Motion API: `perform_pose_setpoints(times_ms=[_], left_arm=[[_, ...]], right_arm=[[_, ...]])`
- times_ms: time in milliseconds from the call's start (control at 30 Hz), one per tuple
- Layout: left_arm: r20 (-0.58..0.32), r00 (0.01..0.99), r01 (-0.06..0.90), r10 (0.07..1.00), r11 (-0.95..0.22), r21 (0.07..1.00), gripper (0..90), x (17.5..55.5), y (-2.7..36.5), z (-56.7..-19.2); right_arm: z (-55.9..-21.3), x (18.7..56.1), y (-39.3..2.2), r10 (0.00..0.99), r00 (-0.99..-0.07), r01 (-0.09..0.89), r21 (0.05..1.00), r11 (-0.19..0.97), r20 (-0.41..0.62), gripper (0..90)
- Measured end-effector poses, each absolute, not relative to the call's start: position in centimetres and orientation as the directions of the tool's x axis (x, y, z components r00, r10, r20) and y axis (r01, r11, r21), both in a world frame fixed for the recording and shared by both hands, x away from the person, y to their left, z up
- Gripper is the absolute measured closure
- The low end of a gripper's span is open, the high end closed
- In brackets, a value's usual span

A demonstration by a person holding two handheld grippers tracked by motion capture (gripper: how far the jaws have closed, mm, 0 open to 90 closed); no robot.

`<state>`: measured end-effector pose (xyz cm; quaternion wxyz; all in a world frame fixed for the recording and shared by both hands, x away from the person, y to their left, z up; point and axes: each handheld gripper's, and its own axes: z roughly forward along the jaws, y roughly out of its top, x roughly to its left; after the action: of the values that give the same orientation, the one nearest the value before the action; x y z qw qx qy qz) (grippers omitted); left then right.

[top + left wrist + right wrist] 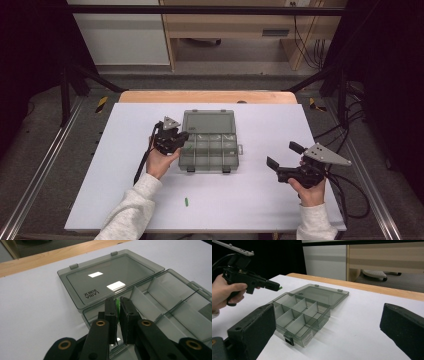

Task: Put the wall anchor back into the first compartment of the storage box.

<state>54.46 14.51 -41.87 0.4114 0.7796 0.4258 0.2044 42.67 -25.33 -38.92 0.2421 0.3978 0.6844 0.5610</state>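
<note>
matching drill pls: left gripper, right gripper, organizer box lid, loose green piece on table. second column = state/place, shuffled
1. left gripper
2. right gripper
3. organizer box lid
4. loose green piece

A. folded back flat on the table
B. open, holding nothing
C. lying on the white table, nearer the person than the box
D. shut on a green piece above the box

Pairs: 1-D, 2-B, 3-A, 4-C

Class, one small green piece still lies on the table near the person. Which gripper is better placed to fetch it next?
Probably the right gripper: it is open and free. The left gripper is shut on a green piece over the organiser box, while the loose green piece lies between both hands.
</note>
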Motion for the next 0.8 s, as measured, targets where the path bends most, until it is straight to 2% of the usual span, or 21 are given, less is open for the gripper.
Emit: perform_pose_setpoints(times_ms=[233, 800], left_arm=[[-0.004, 0.555, 0.507, 0.832, -0.335, 0.794, 84.2, 55.1, 14.0, -43.0], [-0.007, 0.552, 0.569, 0.834, -0.371, 0.734, 83.3, 56.2, 13.5, -45.2]], right_arm=[[-38.9, 42.7, -25.3, 0.814, -0.569, 0.272, 0.961, 0.055, 0.114, 0.7], [-38.9, 42.6, -25.3, 0.814, -0.568, 0.273, 0.961, 0.044, 0.124, 0.7]])
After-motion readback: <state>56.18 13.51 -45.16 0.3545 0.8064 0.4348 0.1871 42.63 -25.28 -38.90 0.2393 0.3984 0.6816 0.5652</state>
